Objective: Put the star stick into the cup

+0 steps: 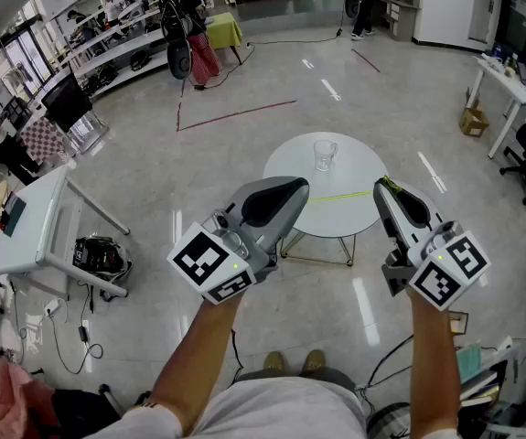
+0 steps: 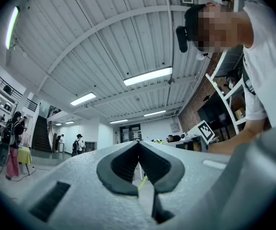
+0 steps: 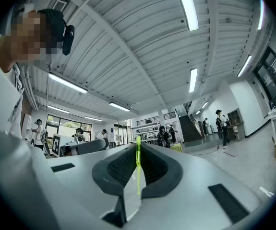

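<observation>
A clear glass cup [image 1: 325,154] is standing on the round white table [image 1: 365,165], toward 12 o'clock from the tabletop's centre. Nothing is showing inside it.

The star stick [image 1: 345,195], a thin yellow-green rod, is crossing the table's 5 o'clock part in the head view. It is lying roughly level and apart from the cup, and its star end is too small to make out.

The right gripper [image 1: 381,187] is holding one end of the stick. In the right gripper view its jaws are pressing together on the rod [image 3: 138,169], which is running up between the dark pads [image 3: 121,169].

The left gripper [image 1: 297,187] is hovering over the table's 7 o'clock edge. Its jaws are meeting at the tips and gripping nothing.

Each gripper is carrying a marker cube [image 1: 209,263] printed with black-and-white square patterns, which are codes rather than words.

A cardboard box [image 1: 472,120] is sitting on the floor at 2 o'clock from the table, and I cannot tell what it is holding.
</observation>
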Action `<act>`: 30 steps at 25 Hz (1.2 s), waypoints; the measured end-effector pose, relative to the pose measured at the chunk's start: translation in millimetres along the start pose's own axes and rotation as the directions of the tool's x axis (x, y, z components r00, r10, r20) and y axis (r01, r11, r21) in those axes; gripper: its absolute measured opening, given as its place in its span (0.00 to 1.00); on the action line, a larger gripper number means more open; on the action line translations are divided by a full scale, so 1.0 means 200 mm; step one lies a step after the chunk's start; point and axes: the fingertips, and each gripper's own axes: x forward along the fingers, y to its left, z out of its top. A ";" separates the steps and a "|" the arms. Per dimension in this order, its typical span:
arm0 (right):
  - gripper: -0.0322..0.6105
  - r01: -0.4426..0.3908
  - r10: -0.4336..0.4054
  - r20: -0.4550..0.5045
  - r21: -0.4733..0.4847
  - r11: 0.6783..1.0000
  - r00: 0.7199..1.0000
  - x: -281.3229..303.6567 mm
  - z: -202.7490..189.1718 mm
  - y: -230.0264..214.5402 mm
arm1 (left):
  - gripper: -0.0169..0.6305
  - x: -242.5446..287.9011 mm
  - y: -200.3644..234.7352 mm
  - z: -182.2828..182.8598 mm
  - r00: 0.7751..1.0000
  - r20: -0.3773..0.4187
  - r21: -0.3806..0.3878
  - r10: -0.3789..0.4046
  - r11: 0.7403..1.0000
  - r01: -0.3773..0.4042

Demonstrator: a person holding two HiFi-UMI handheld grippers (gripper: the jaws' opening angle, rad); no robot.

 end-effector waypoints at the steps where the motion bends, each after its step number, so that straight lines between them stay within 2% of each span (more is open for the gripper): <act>1: 0.09 -0.001 0.001 -0.002 -0.001 1.000 1.000 0.00 0.00 0.00 | 0.05 0.00 0.00 0.00 1.000 0.000 0.000 0.000 1.000 0.000; 30: 0.09 -0.067 0.067 -0.008 -0.006 0.998 0.998 -0.02 0.03 -0.34 | 0.05 0.21 0.07 -0.14 0.992 -0.023 0.025 0.126 0.992 -0.126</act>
